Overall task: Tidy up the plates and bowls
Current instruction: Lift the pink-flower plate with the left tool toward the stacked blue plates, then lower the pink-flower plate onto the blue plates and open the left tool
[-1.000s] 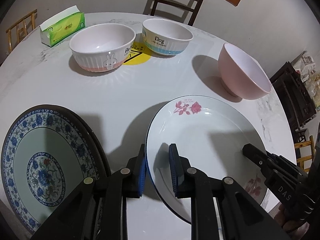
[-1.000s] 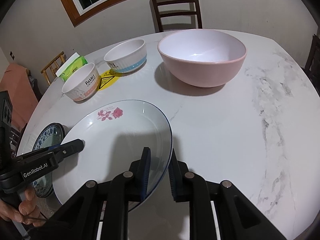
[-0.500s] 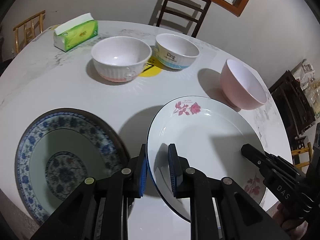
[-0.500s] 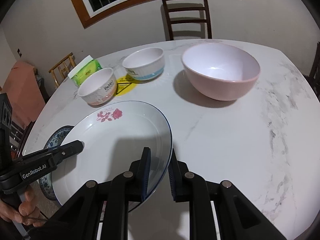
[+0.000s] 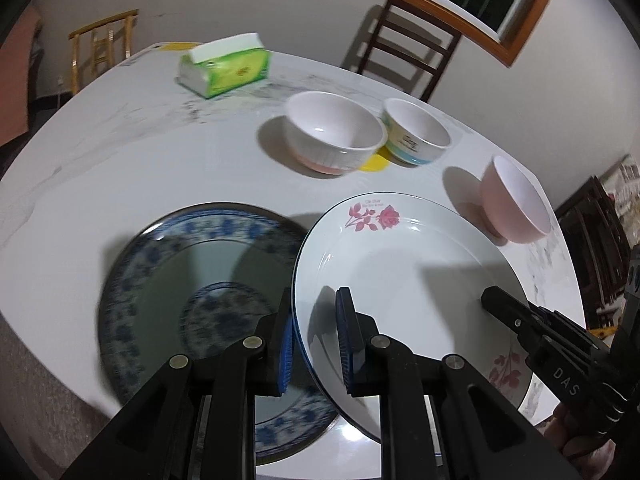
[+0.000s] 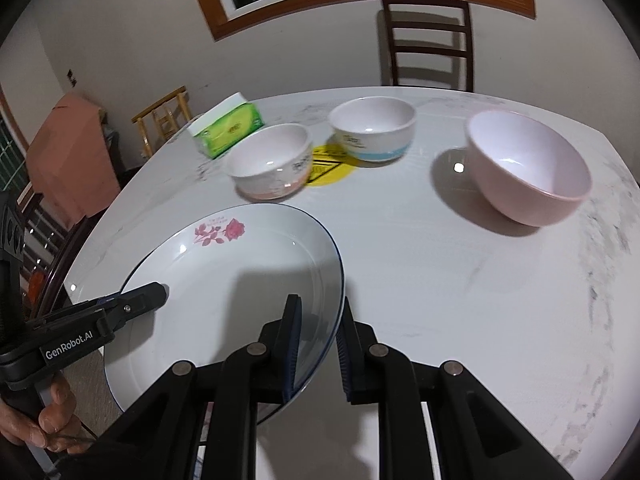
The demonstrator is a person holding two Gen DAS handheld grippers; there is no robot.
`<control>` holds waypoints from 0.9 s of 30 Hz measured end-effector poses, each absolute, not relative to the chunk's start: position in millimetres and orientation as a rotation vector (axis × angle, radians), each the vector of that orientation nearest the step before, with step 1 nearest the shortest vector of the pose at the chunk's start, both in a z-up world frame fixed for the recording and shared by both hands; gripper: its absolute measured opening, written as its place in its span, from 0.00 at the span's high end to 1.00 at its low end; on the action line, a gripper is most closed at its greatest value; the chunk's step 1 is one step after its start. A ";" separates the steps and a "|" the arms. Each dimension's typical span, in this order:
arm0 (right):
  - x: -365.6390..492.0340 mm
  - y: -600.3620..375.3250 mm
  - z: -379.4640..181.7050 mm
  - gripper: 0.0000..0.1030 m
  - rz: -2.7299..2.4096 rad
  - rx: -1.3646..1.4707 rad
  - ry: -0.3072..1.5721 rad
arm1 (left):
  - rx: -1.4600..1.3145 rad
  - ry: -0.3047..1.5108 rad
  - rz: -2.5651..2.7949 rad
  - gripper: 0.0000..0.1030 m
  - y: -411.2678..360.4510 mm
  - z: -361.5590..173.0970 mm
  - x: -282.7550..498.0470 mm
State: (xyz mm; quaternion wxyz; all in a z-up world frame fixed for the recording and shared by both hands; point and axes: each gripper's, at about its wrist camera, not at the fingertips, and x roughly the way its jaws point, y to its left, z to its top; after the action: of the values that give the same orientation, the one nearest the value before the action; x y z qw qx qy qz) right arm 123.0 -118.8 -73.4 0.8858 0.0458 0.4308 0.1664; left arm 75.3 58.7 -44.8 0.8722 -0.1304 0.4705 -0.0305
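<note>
— How far along is the sorting?

— Early, I'd judge. The rose plate (image 5: 404, 280) is off the surface (image 6: 460, 280), carried by both tools at once: the left gripper (image 5: 314, 340) has its fingers narrowed on the plate's left rim, one blue pad under and one over, and the right gripper (image 6: 318, 350) pinches the opposite rim in the same way.

— Where is it heading?

— Most likely onto the blue-patterned plate (image 5: 192, 280), which lies flat near the table's front-left edge. In the left wrist view the rose plate's rim overlaps the blue one's right side, raised above it and not centred, so the stack is not made.

— Is there something beneath the blue plate?

— A dark rim shows round it, possibly a second plate, though the blur there keeps me from saying.

— And the bowls?

— None is nested. The ribbed pink-based bowl (image 6: 272, 162) and the blue-banded bowl (image 6: 372, 128) stand side by side over a yellow sticker (image 6: 330, 168), close but each on its own. The large pink bowl (image 6: 528, 168) stands well apart to the right. A tissue box (image 6: 228, 130) sits behind them.

— So what remains?

— Centring and lowering this plate, then gathering three bowls.
</note>
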 end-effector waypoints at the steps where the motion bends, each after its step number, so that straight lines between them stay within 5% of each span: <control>1: 123.2 -112.8 -73.5 0.83 0.356 0.090 0.898 | -0.277 0.982 -0.057 0.85 63.1 -44.6 73.7; 27: 134.7 -25.6 -105.5 0.83 0.470 0.030 0.973 | -0.383 1.026 0.094 0.85 152.7 -75.8 57.6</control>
State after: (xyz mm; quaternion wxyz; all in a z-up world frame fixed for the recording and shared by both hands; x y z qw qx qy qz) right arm 134.7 -25.6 -105.5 0.8574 0.0144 0.4632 0.2238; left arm 57.6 152.7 -75.8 0.8528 -0.1819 0.4874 0.0448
